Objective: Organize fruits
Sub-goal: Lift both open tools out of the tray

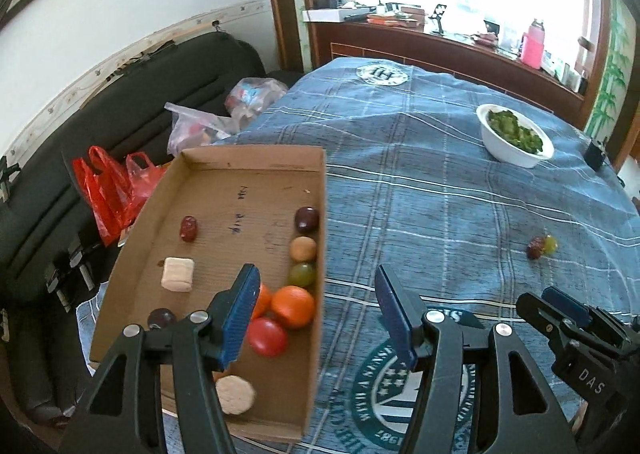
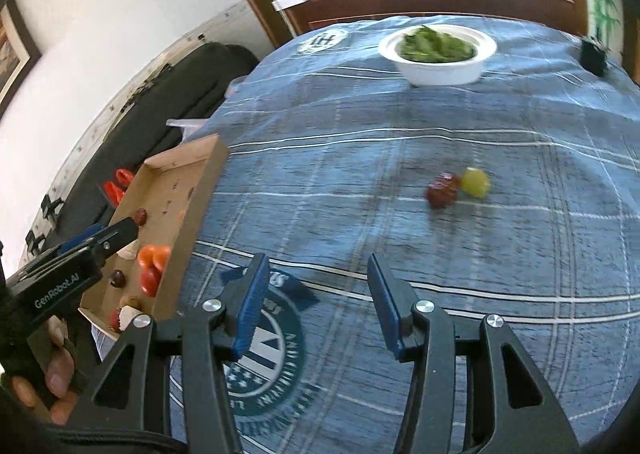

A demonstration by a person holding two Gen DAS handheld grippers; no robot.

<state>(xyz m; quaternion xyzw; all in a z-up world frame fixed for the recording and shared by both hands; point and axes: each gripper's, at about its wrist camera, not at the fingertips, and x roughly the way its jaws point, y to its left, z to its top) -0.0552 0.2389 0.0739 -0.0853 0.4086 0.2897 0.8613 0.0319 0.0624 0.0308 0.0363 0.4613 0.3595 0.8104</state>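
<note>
My left gripper (image 1: 316, 310) open over the box (image 1: 256, 170) edge, my right gripper (image 2: 316, 298) open, empty, date (image 2: 442, 190) touching grape (image 2: 475, 182) ahead

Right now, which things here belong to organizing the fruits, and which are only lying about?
Job: cardboard tray with fruits, red fruit and green grape on the cloth.
Lying about: bowl of greens, plastic bags, pink bottle.

box (image 1: 224, 190) left, bowl (image 1: 508, 150) far right (two fruits (image 1: 542, 247) between)
</note>
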